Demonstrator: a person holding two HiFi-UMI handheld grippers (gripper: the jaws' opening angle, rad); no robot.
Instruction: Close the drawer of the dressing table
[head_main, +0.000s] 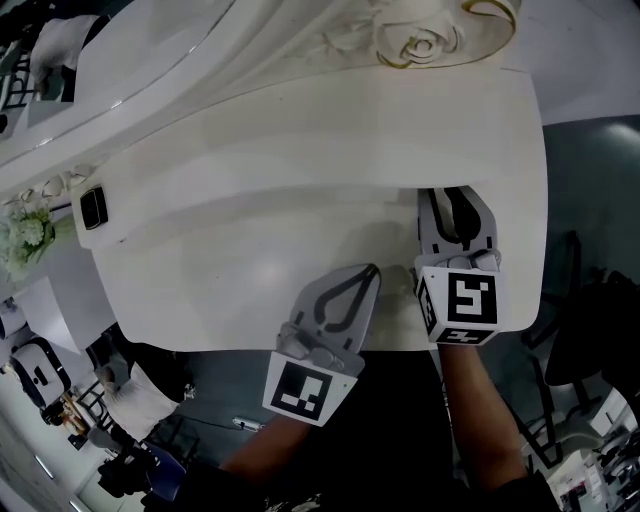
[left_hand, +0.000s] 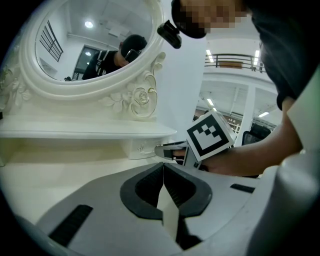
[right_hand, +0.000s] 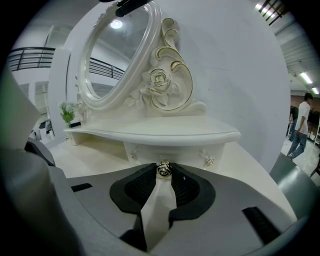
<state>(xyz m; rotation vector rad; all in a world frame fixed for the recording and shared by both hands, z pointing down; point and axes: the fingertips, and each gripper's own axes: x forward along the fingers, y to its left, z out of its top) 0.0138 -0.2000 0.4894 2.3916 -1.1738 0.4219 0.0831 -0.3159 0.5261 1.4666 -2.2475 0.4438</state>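
Right claw (right_hand: 163, 167) narrowed onto a small knob (right_hand: 164, 170), one dark pad against each side, pinching at the very tips. Knob shaped like a rose, cream with gilt edging on the petals, fixed in the middle of the drawer (right_hand: 172, 151) front. Front itself a plain glossy cream panel, low and wide, tucked straight under a curved shelf (right_hand: 165, 134). Two more little rose knobs on the same row, one to either side of the pinched one. Hard to tell from these views how far out of its slot the drawer is.

Left claw (left_hand: 163, 166) closed on nothing, tips meeting, held over the near edge of the bench (head_main: 240, 260) just beside the right one and slightly lower in the head view.

Drawer at the right end of the bench, at the foot of the raised back section. Above the shelf, an oval mirror (right_hand: 115, 55) in a carved white frame, with a big gilt-edged rose and scrolls at its lower right. Small green plant (right_hand: 68, 113) at the far left end of the shelf.
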